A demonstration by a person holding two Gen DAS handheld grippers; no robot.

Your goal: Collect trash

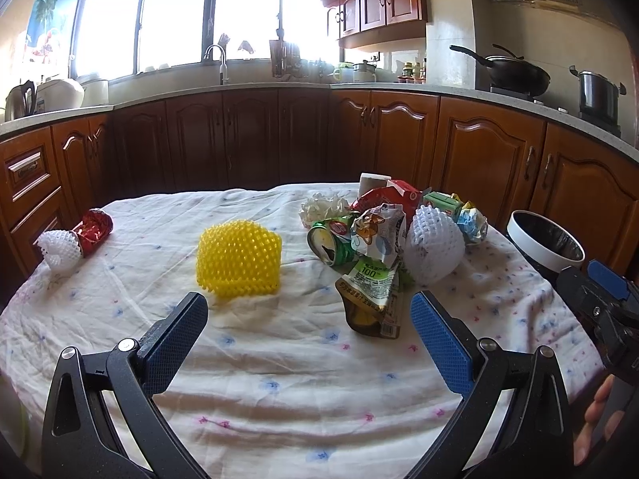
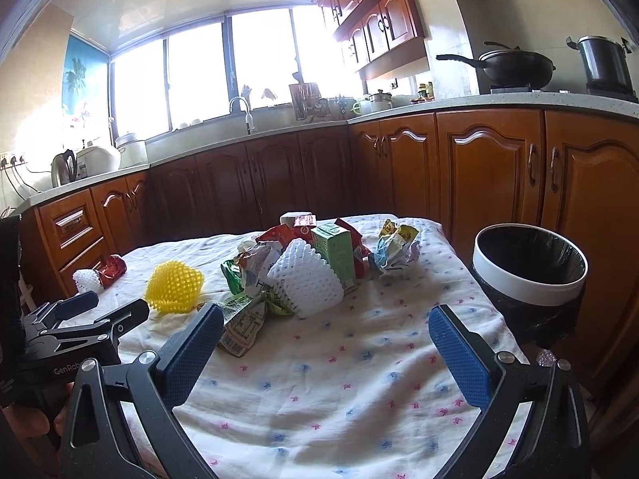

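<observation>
Nearest: left claw and right claw, each spread wide and holding nothing, poised low over the cloth-covered surface, apparently ready for a first pick. Middle: juice pouch, yellow foam net, white foam net. Beyond: heap of crumpled wrappers, green can, green carton; apart at left, red wrapper. Far right, beside the surface: bin, black-lined, nothing visible in it, trash judged uncollected.
</observation>
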